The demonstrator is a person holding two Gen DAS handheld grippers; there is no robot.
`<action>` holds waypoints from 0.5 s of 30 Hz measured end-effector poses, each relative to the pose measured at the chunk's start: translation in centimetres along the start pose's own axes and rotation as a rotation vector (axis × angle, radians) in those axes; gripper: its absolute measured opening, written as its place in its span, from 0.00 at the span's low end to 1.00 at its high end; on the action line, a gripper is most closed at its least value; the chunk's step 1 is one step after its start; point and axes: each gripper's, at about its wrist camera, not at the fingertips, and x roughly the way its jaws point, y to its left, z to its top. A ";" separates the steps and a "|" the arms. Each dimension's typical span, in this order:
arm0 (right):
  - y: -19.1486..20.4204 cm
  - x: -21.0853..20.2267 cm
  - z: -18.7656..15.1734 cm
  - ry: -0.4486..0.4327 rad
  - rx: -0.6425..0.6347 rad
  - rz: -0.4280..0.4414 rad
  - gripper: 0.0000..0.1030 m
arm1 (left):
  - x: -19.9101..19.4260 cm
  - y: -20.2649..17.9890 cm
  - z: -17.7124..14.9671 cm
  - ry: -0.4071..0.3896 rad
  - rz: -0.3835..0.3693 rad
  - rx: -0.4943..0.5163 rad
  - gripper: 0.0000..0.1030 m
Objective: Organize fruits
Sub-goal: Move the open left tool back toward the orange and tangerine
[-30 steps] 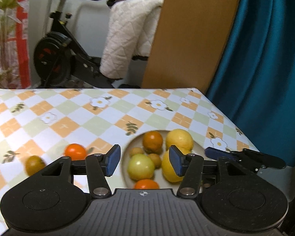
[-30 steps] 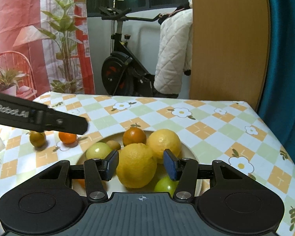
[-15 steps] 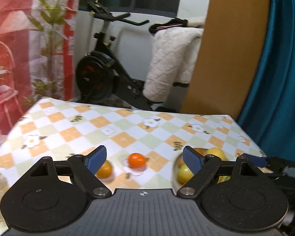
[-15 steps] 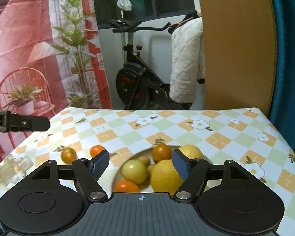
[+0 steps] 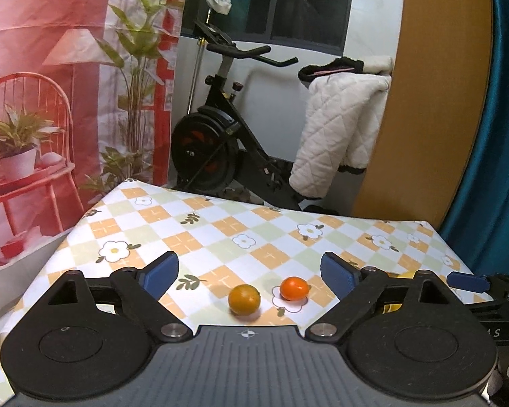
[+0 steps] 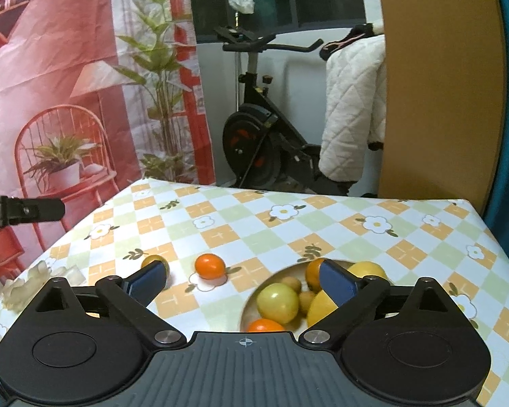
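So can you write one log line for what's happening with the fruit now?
left tool: open, empty | right tool: open, empty | two oranges loose on tablecloth | plate: holds other fruit

Black exercise bike beside red printed backdrop, wooden panel, teal curtain.

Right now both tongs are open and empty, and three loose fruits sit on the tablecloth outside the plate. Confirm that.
Not quite: only two fruits lie loose outside the plate, a dull orange one and a bright orange one. The left wrist view shows both on the tablecloth between the open left tongs. The right tongs are open and empty too.
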 end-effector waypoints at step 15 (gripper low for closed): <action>4.2 5.7 0.9 0.073 -0.136 0.051 0.96 | 3.0 3.5 -1.2 0.057 0.033 -0.053 0.90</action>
